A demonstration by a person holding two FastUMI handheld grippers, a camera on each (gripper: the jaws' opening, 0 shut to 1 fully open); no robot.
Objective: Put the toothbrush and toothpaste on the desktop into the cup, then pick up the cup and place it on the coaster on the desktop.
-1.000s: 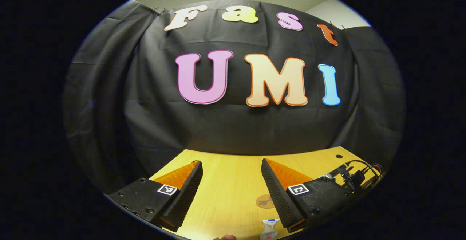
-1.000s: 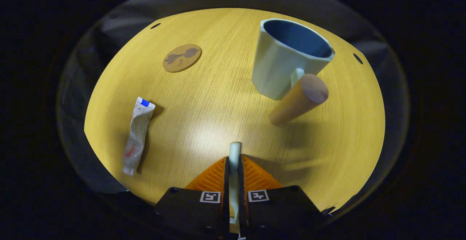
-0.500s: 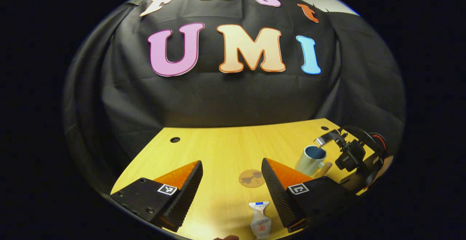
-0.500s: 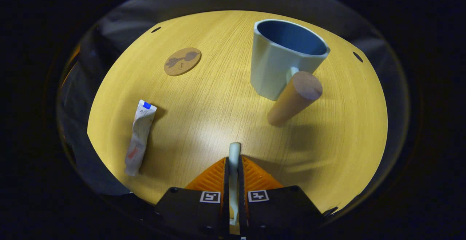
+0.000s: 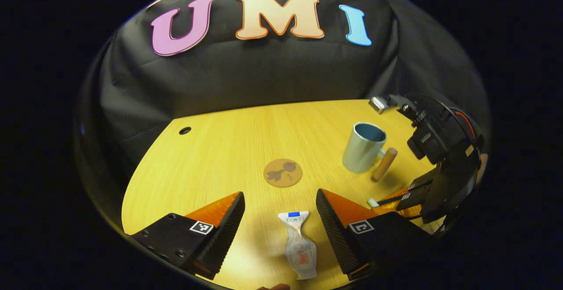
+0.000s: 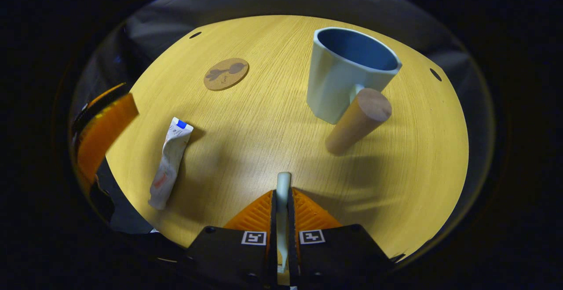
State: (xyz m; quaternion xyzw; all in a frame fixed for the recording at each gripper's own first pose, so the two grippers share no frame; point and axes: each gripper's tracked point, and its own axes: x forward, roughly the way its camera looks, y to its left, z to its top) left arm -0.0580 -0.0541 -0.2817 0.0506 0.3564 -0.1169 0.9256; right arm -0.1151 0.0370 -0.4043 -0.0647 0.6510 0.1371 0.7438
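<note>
A pale toothbrush (image 6: 283,179) is held in my right gripper (image 6: 282,198), both fingers pressed on its handle above the desktop. Ahead of it stands the light blue cup (image 6: 338,83) with a wooden handle (image 6: 358,120) pointing toward me. The toothpaste tube (image 6: 170,162) lies flat to the left, the round cork coaster (image 6: 226,74) beyond it. In the left gripper view my left gripper (image 5: 279,197) is open above the toothpaste tube (image 5: 299,246), which lies between its fingers. Farther off are the coaster (image 5: 283,172), the cup (image 5: 364,147) and the right gripper (image 5: 389,200) with the toothbrush tip (image 5: 373,202).
The wooden desktop (image 5: 228,149) has small cable holes (image 5: 185,130) near its far corners and black cloth behind it. A finger of the left gripper (image 6: 103,136) juts in at the left edge of the right gripper view, near the tube.
The left gripper has tilted down toward the desktop, bringing the toothpaste between its open fingers. Its finger has entered the right gripper view. The right gripper has barely moved with the toothbrush.
</note>
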